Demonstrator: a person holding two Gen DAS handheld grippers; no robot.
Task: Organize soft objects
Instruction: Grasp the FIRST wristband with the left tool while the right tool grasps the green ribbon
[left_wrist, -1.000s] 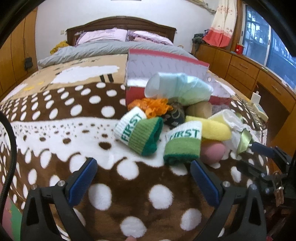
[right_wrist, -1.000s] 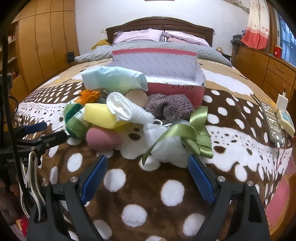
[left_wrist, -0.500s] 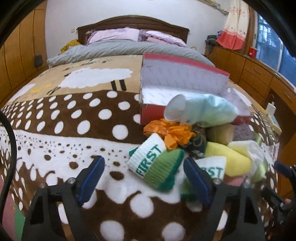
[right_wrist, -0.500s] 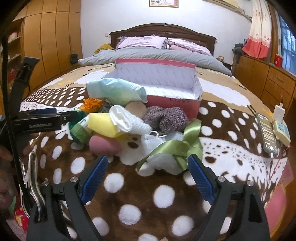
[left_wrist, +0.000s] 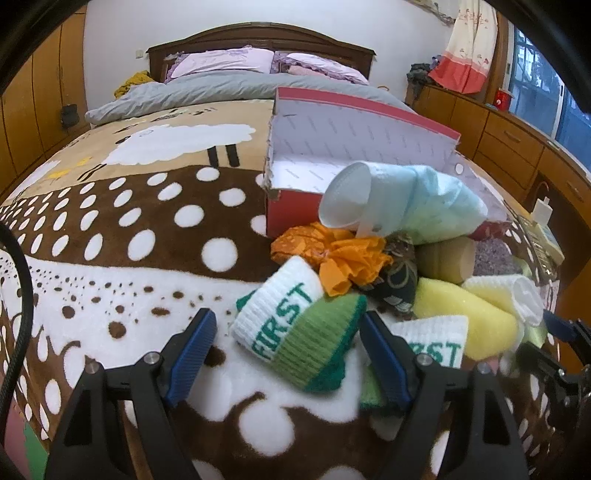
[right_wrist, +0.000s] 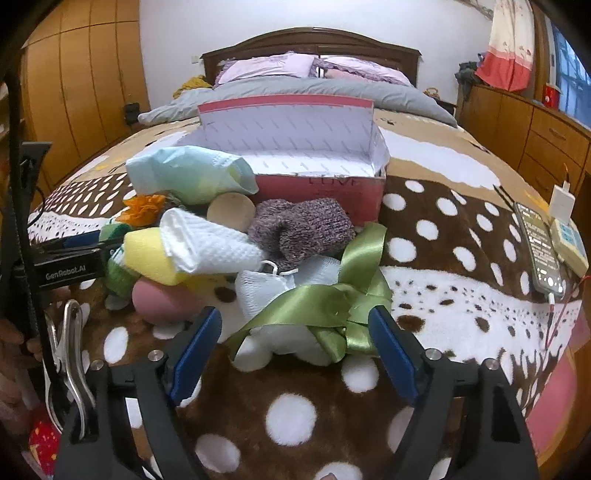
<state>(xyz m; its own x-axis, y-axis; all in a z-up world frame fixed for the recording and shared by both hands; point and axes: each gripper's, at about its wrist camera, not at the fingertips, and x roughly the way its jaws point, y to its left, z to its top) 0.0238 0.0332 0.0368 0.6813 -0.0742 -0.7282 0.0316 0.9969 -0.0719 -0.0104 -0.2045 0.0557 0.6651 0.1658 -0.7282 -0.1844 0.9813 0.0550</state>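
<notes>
Bed blanket (left_wrist: 110, 229), brown with white dots, carrying every item. Open box (right_wrist: 295, 147), red outside and white inside, standing behind the heap of soft things and touching it. Pale blue cloth roll (left_wrist: 406, 199) leaning on the box's front edge. Green ribbon (right_wrist: 343, 299) tied round a white bundle (right_wrist: 284, 332), which lies between the spread, empty fingers of the right gripper (right_wrist: 295, 343). Green-and-white wristband (left_wrist: 295, 332) marked "FIRST", lying between the spread fingers of the left gripper (left_wrist: 286, 350); whether the pads touch it cannot be told. A second wristband (left_wrist: 436, 343) just beside it. Yellow sponge (left_wrist: 472, 321), purple knit sock (right_wrist: 299, 229), orange scrunchie (left_wrist: 340, 254), pink puff (right_wrist: 162, 299).
</notes>
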